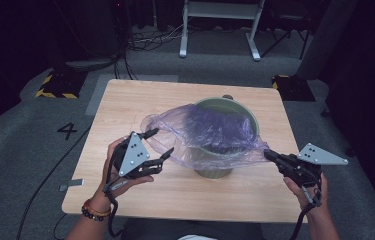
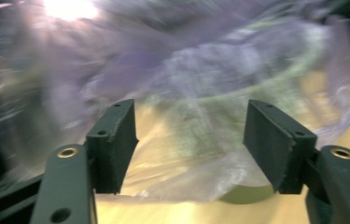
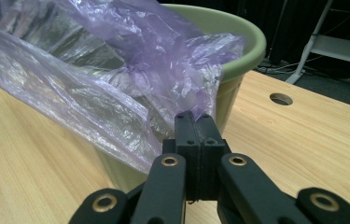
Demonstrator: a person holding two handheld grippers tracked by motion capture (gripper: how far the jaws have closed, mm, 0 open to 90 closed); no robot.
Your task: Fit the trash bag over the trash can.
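High view: a purple plastic bag (image 1: 202,132) is being fitted as a liner over a green bucket (image 1: 225,107) that stands at the middle of the wooden table (image 1: 125,100). The bag drapes over the bucket's near side and mouth, with loose film spilling toward the left of the frame. The right gripper (image 1: 271,155), at lower right, points inward with its jaws clenched on the bag's right edge; the right gripper view shows the film (image 3: 116,84) pinched between the closed pads just before the bucket's rim (image 3: 238,28). The left gripper (image 1: 161,143), at lower left, lies level with its jaws parted and pointing at the loose film, apart from it; in the left gripper view the blurred bag (image 2: 186,79) hangs beyond the spread pads (image 2: 275,140), none of it between them. The step in hand appears to be a regrip on the left. The next move calls for the left jaws to close on the bag's free edge, then spread it over the rim.
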